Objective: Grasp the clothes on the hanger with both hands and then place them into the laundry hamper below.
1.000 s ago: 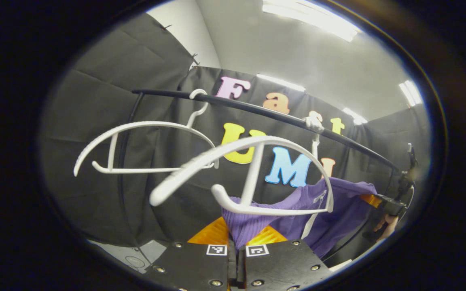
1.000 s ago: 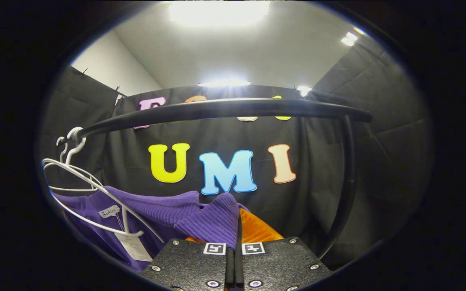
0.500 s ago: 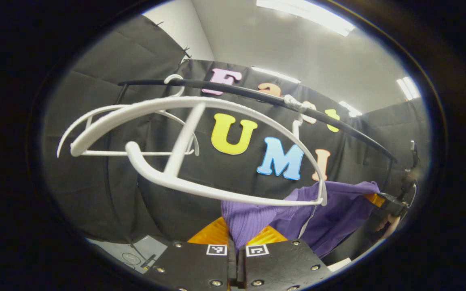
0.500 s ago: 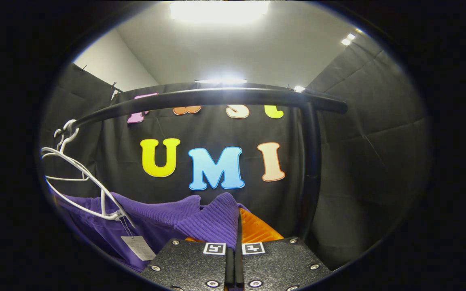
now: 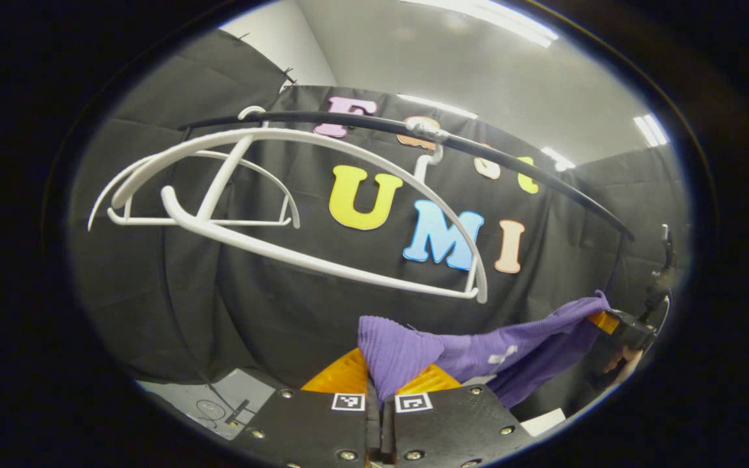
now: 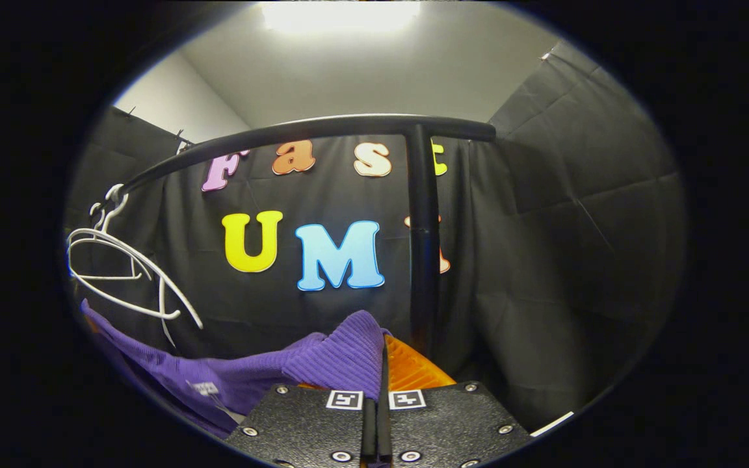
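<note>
Left tongs (image 5: 380, 390): closed on a fold of the purple knit garment (image 5: 472, 354), both orange fingers (image 5: 342, 374) pressing the cloth between them. In the left gripper view the garment stretches from these tongs across to the right tongs (image 5: 612, 323), which sit far off at the right edge with a hand (image 5: 621, 361) behind them; the cloth hangs slack between the two grips, with a small white label showing near its middle.

Right tongs (image 6: 380, 390): closed on another fold of the same garment (image 6: 342, 357), ribbed purple fabric pinched between the fingers, one orange finger (image 6: 413, 370) visible beside it. In the right gripper view the rest of the cloth trails away to the lower left.

Garment position: below the hangers and apart from them, held in the air by both tongs. Hamper: cannot tell where it is.

Two white plastic hangers hook on the black rail (image 5: 511, 162). Near hanger (image 5: 296, 214) hangs bare and tilted, its lower bar slanting down to the right; far hanger (image 5: 218, 188) sits behind it toward the rail's left end. In the right gripper view both hangers (image 6: 121, 266) cluster at the rail's left end, above the trailing cloth. A black upright post (image 6: 421, 234) joins the rail (image 6: 296, 133) just beyond the right tongs.

Grey floor patch (image 5: 218, 396) visible at the lower left of the left gripper view.
</note>
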Demonstrator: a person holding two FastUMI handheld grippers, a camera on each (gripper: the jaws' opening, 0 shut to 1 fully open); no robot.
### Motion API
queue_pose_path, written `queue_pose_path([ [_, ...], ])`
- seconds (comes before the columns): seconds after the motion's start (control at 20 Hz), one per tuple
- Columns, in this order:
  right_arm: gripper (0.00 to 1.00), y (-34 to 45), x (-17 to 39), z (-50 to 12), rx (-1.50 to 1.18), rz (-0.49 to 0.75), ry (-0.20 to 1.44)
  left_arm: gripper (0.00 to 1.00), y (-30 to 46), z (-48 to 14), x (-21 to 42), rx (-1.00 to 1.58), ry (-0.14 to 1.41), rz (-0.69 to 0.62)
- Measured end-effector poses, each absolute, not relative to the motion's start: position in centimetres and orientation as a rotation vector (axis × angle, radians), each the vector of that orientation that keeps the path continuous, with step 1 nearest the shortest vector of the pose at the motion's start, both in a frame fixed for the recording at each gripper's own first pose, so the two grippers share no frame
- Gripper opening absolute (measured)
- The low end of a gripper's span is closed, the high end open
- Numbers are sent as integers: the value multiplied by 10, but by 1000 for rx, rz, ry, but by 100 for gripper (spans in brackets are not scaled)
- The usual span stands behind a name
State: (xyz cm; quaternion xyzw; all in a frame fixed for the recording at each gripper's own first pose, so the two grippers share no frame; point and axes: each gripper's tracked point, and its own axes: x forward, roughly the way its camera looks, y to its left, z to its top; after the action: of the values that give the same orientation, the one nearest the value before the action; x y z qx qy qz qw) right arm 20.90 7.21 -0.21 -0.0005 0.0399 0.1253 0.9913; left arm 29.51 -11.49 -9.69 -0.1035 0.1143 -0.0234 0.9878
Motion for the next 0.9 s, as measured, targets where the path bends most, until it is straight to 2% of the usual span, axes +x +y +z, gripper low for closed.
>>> queue_pose_path([
  [0.4, 0, 70, 160, -24, -15, 284, 130, 2, -115, -137, 246, -153, 328, -75],
  [0.55, 0, 70, 133, -32, -20, 271, 161, 8, -99, -149, 219, -171, 352, -90],
  [0.6, 0, 71, 124, -34, -20, 260, 171, 8, -93, -153, 206, -177, 363, -100],
  [0.65, 0, 72, 113, -38, -22, 244, 192, 2, -86, -159, 196, -182, 385, -110],
  [0.9, 0, 91, 45, -60, -36, 213, 285, 2, -57, -178, 157, -175, 413, -160],
])
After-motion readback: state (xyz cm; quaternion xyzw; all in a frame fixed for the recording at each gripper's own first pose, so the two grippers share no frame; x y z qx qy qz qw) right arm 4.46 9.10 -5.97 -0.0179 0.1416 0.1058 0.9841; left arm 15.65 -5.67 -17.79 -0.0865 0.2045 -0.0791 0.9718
